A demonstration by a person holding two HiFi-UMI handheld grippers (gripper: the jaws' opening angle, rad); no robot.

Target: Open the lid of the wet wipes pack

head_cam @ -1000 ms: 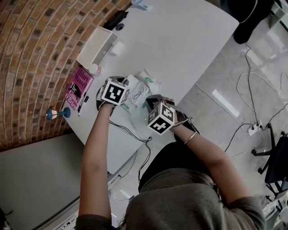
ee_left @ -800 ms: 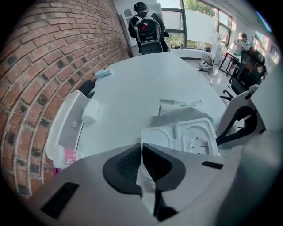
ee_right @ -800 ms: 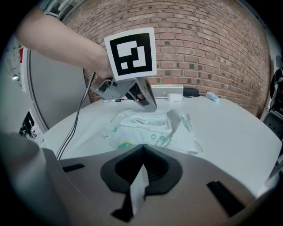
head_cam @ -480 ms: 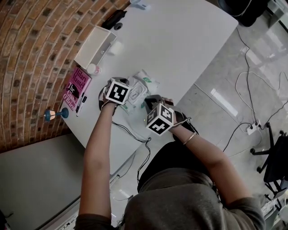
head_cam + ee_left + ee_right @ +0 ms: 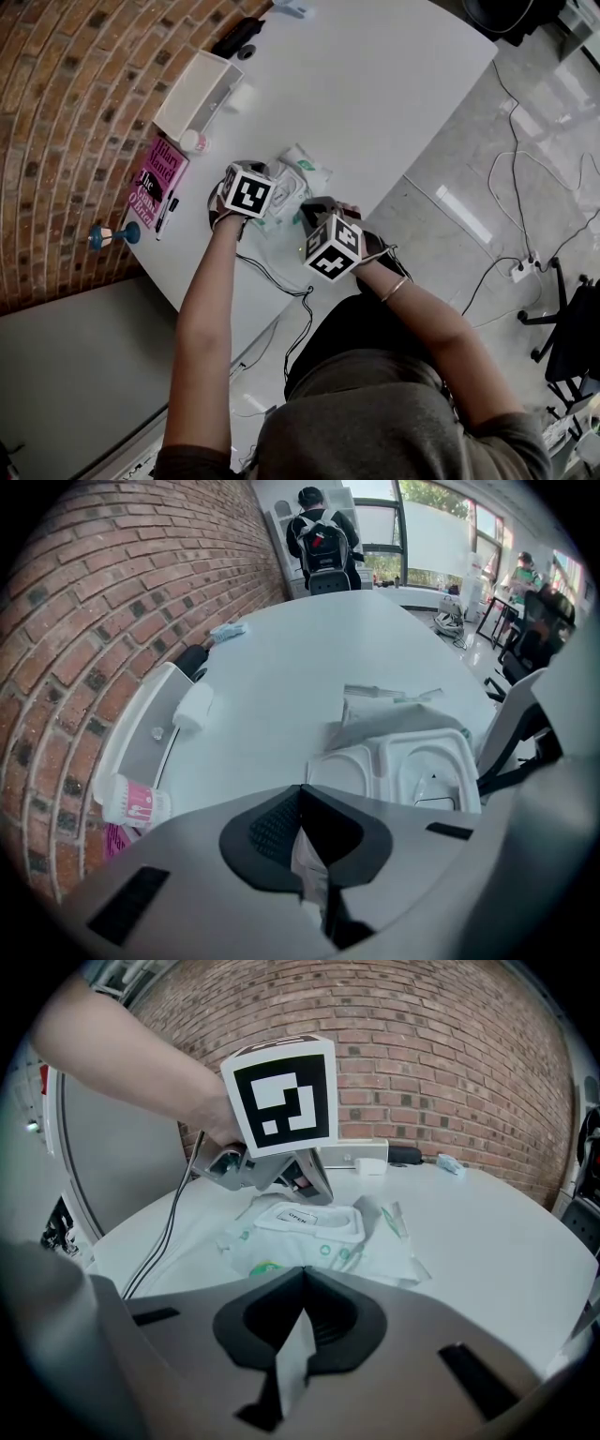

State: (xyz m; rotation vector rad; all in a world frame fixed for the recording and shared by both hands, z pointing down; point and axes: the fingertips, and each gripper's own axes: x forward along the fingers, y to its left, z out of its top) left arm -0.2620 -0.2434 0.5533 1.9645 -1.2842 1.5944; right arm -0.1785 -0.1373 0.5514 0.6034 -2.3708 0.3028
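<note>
Right gripper view has the only really clear print: "OPEN" on the small label at one end of the white rigid plastic lid (image 5: pixel 309 1223), which lies flat and looks shut on the soft white wet wipes pack with green logos (image 5: pixel 323 1252); the other print on it is too small for me tbh; the pack sits a bit crumpled on the white table (image 5: pixel 375 94), near its front edge, between the two grippers; right gripper (image 5: pixel 305 1283) has its jaws pressed together on a thin white strip, looks like the pack's near wrapper edge; left gripper (image 5: pixel 302 799) is likewise closed on a crinkly bit of film at the pack's far end; head view shows a pink paperback book (image 5: pixel 155 181) reading "Hilary Mantel" left of the pack, with a dark pen (image 5: pixel 168 215) just beside it.
</note>
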